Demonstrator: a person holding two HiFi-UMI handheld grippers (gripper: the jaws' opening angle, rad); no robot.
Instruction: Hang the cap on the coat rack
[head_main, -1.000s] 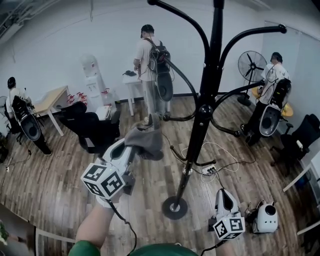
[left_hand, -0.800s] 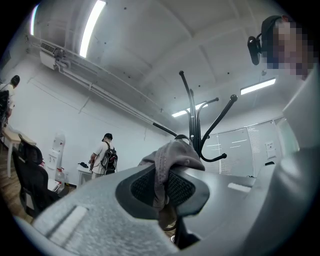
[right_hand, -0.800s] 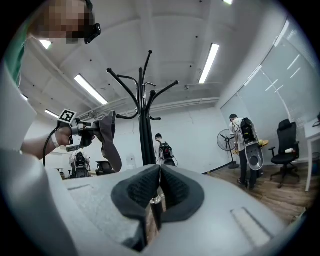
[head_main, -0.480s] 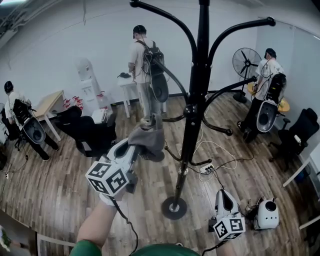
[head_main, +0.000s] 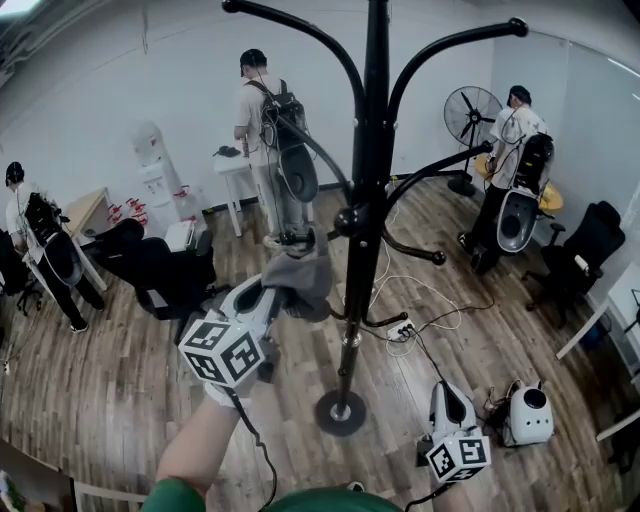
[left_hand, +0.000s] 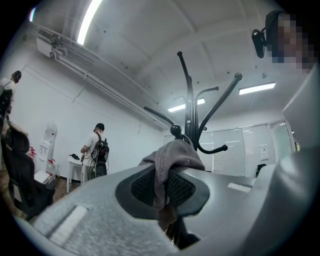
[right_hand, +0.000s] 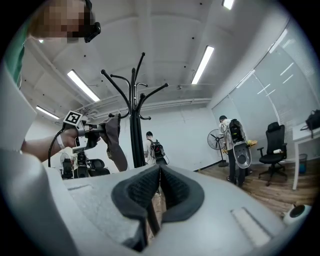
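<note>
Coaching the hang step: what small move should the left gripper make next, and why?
Probably lift the cap a little up and forward, over the hook knob that shows just beyond it. The left gripper is shut on the cap, which hangs close to the rack but is not on any hook yet.

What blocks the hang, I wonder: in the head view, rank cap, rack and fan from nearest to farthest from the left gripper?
1. Cap, pinched in the left gripper.
2. Rack, just to the gripper's right.
3. Fan, far off at upper right.
</note>
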